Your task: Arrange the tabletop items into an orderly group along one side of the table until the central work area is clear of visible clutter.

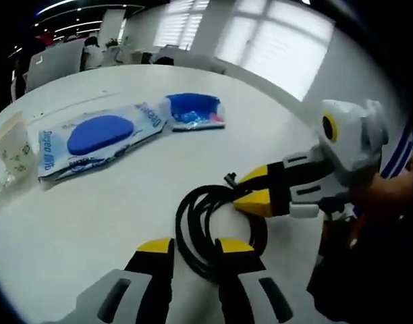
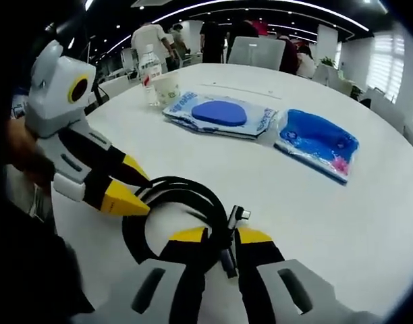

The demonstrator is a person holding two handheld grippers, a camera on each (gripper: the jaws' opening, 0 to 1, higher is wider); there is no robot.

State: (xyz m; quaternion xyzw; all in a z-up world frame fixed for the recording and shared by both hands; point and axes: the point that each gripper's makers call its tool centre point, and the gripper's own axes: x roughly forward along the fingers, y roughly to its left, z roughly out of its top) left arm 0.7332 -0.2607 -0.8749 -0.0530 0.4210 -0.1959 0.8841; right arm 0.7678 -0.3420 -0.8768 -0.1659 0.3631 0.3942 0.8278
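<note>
Two claws grip one coiled cable [image 1: 205, 223]: left claw [image 1: 195, 248] and right claw [image 2: 220, 236] narrowed on it; opposing pulls could uncoil it.

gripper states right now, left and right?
Left gripper: jaws closed around one side of the black cable coil.
Right gripper: jaws closed on the same coil near its plug end.

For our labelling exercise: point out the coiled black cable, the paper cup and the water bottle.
coiled black cable [image 1: 193, 223], left gripper view, left side of the loop
paper cup [image 2: 167, 88], right gripper view, side wall
water bottle [image 2: 150, 71], right gripper view, upper body
</note>
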